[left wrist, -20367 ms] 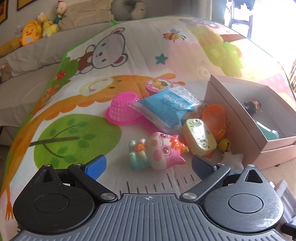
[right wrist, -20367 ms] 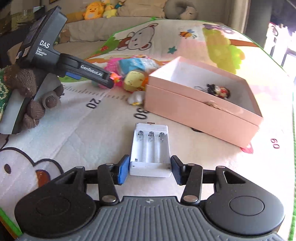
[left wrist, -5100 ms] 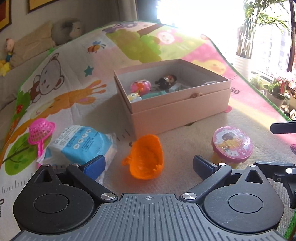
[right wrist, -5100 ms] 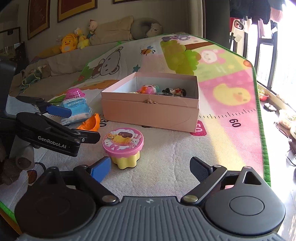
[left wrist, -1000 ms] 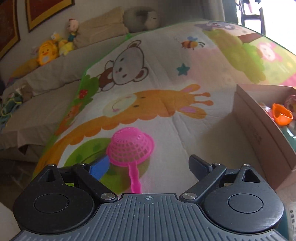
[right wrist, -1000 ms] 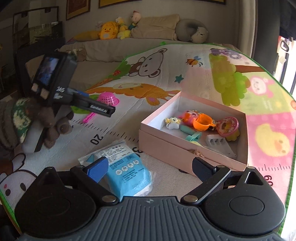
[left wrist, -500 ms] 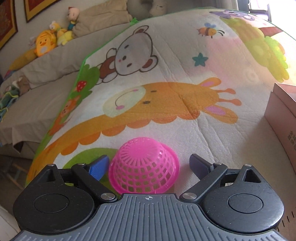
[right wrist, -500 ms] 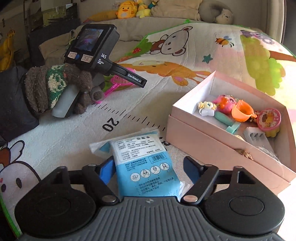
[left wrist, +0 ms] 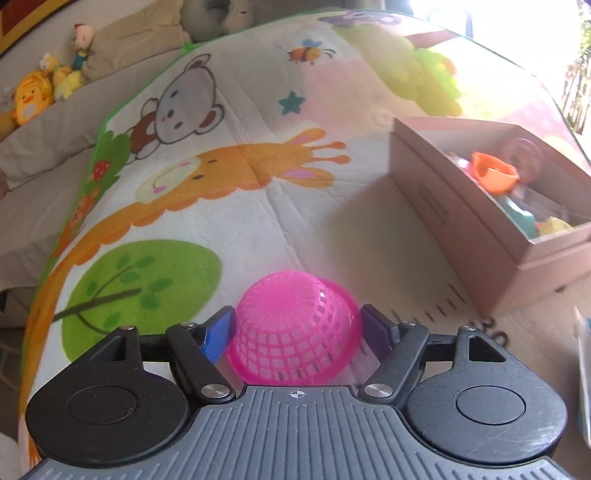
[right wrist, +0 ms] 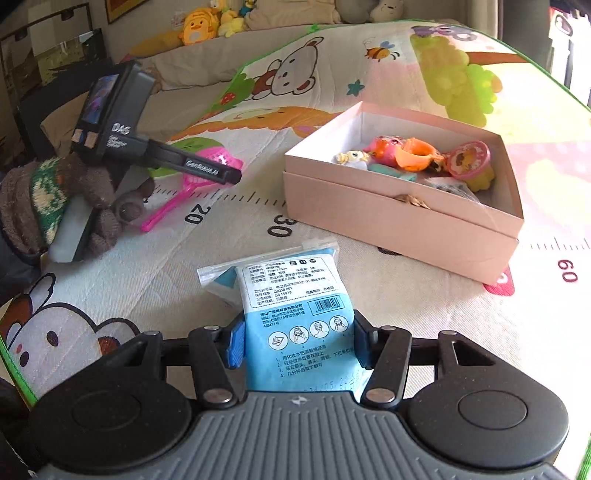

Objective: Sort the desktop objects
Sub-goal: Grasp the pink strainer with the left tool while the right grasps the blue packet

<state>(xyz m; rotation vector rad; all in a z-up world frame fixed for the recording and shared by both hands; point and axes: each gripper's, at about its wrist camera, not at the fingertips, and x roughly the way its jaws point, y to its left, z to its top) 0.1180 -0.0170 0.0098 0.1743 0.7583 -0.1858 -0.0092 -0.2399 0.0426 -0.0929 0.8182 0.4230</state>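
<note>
A pink mesh strainer (left wrist: 295,332) lies bowl-up on the play mat, between the fingers of my left gripper (left wrist: 297,328). The jaws are closing and both pads touch the bowl's sides. In the right wrist view its bowl (right wrist: 218,158) and long handle (right wrist: 170,206) show under that gripper, which a gloved hand (right wrist: 44,199) holds. My right gripper (right wrist: 298,347) straddles a blue packet (right wrist: 291,306) flat on the mat, its jaws closing with the pads against the packet's edges. The open pink box (right wrist: 388,218) holds several toys.
The pink box (left wrist: 461,221) stands to the right of the strainer, an orange cup (left wrist: 495,173) inside it. Plush toys (right wrist: 199,22) line a sofa behind the mat. The mat's green edge (right wrist: 14,369) runs close at the left.
The left gripper came down over the strainer and its jaws narrowed onto the bowl. The right gripper slid forward around the blue packet and its jaws narrowed onto it.
</note>
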